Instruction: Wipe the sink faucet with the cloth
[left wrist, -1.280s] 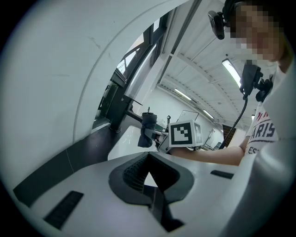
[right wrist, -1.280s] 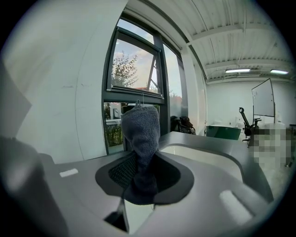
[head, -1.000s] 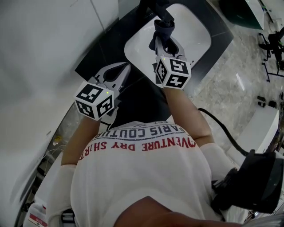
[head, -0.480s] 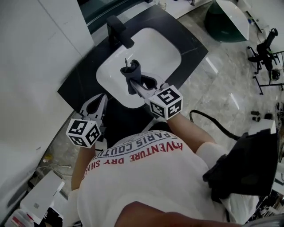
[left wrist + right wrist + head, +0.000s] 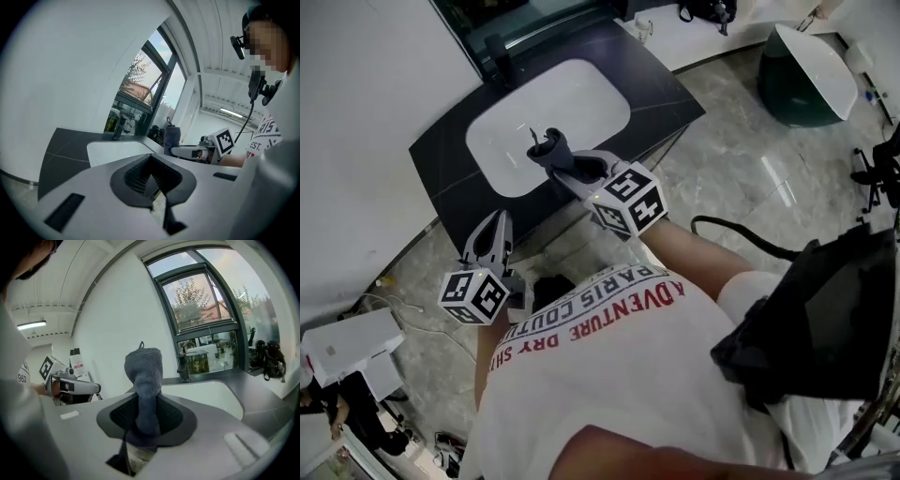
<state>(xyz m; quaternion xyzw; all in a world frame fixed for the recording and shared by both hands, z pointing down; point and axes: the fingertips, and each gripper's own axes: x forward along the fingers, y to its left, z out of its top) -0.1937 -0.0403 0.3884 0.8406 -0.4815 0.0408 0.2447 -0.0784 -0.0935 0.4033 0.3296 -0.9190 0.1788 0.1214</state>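
Note:
A dark faucet (image 5: 499,52) stands at the back of the white sink (image 5: 581,98), set in a dark counter. My right gripper (image 5: 565,164) is shut on a grey cloth (image 5: 551,147), which sticks up out of the jaws over the sink's near rim, well short of the faucet. In the right gripper view the cloth (image 5: 144,380) stands upright between the pads, with the faucet (image 5: 183,364) far behind it. My left gripper (image 5: 492,223) is shut and holds nothing; it hangs lower left, off the counter's front edge. From the left gripper view, the faucet (image 5: 118,129) and cloth (image 5: 171,138) are small and distant.
The person stands on a marble floor back from the counter (image 5: 441,159). A dark green tub (image 5: 797,66) sits at upper right, and a black cable (image 5: 741,234) runs along the floor. White boxes (image 5: 347,347) lie at left. Black bags (image 5: 267,357) rest by the window.
The cloth was up at the faucet a second ago. Both grippers and the person have since drawn back from the sink, and the right gripper still holds the cloth.

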